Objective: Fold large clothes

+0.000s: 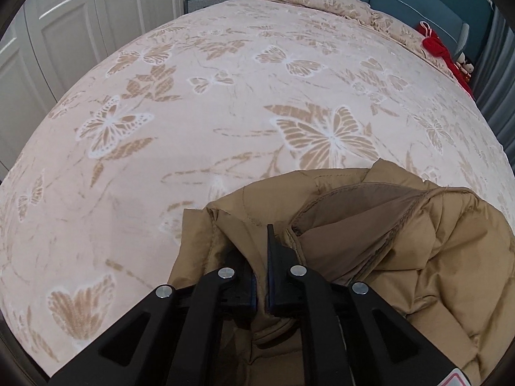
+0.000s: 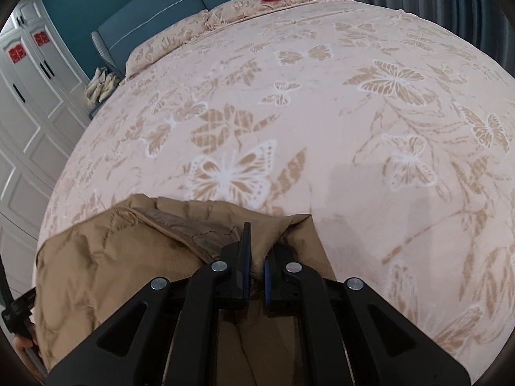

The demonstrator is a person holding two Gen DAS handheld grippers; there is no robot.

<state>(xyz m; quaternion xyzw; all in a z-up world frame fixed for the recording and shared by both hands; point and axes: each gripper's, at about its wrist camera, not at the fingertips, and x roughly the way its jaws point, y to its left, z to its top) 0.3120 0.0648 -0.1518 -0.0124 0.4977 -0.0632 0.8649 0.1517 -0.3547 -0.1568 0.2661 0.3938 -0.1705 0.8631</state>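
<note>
Between each claw's fingers, left claw (image 1: pixel 261 241) and right claw (image 2: pixel 257 244), tan jacket (image 1: pixel 402 241) fabric sits clamped above the bedspread (image 1: pixel 225 96).

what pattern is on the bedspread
Tan and white butterflies and leaves on a pale pink bedspread, clearest in the right wrist view.

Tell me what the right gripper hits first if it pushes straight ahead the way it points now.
The right gripper is already shut on the tan down jacket, so it would push that fabric ahead of it. Beyond the jacket's edge, the next thing in line looks like the butterfly-print bedspread, though depth is hard to judge.
</note>
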